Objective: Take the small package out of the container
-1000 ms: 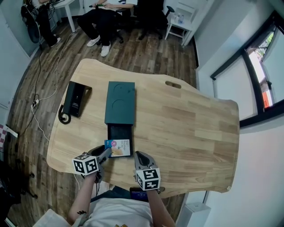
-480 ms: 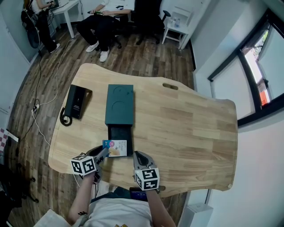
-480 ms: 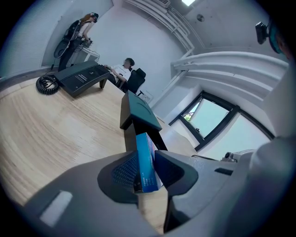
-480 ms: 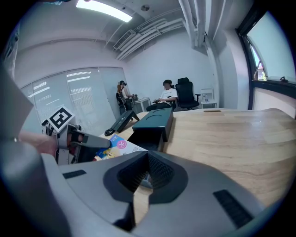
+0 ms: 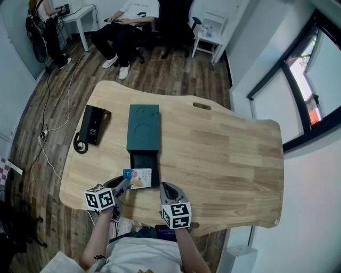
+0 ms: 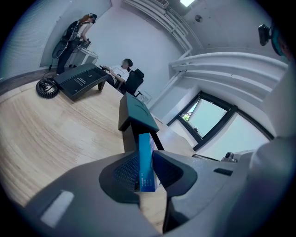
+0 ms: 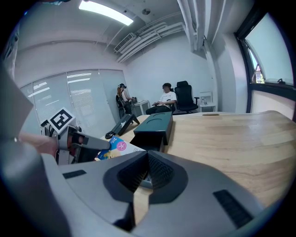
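Left gripper [image 5: 126, 184] was on the job: its fingers [image 6: 122, 171] had just been closing, and there they were, pinching the small package [image 5: 138, 177] by its blue edge, the pack standing on edge between the two pads in the left gripper view. From the head view the package sat at the near end of the container's [image 5: 144, 127] pulled-out drawer [image 5: 145, 159], poking out past the drawer's left side, picture face up. The right gripper view showed it tipped up at the held side. The dark green container lay lengthwise on the wooden bench [image 5: 229, 154], drawer open towards the person. Right gripper [image 5: 169, 187] hung just beside the drawer's near right corner, its fingers [image 7: 159, 171] pressed together with nothing between them. A black desk phone [image 5: 91, 125] with a coiled cord rested on the bench to the left of the container, well apart from the package. Beyond the bench, a seated person [image 5: 128, 16] was in view.
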Demonstrator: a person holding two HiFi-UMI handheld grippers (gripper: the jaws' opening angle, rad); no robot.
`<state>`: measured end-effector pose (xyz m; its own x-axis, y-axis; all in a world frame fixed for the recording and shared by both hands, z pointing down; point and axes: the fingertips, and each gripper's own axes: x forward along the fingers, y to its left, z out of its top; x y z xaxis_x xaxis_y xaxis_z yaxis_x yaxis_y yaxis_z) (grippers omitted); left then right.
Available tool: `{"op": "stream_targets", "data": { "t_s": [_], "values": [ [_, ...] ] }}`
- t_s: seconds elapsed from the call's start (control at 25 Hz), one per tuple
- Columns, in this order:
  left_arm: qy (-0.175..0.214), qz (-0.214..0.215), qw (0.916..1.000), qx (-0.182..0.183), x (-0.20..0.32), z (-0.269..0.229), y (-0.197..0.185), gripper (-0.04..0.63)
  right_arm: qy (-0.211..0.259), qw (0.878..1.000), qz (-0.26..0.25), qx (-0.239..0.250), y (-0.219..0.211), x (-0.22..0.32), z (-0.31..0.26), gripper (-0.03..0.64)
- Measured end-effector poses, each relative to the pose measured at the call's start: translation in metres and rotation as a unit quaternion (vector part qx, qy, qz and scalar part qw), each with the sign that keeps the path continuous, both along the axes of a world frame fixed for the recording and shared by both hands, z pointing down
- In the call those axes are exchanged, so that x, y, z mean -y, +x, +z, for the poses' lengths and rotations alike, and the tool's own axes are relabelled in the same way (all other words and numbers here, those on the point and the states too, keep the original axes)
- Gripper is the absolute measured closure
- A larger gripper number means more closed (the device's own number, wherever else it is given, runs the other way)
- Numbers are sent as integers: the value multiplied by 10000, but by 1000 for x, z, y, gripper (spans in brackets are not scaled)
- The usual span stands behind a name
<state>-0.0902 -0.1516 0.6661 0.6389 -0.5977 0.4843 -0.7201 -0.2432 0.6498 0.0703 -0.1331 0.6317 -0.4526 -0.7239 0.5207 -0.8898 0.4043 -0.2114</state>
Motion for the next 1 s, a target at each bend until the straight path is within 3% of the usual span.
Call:
{"op": "stream_targets", "data": {
  "t_s": [0.24, 0.68, 1.0],
  "values": [
    [-87, -228, 9991, -336, -3, -4, -6, 500, 120, 9999, 55, 11, 0, -4, -15, 612],
    [192, -191, 9993, -255, -12, -27, -8, 500, 415, 9989, 189, 93, 2, -19, -41, 612],
    [410, -83, 9973, -605, -15, -56, 7, 500, 596, 9971, 373, 280, 7, -26, -57, 612]
  ]
}}
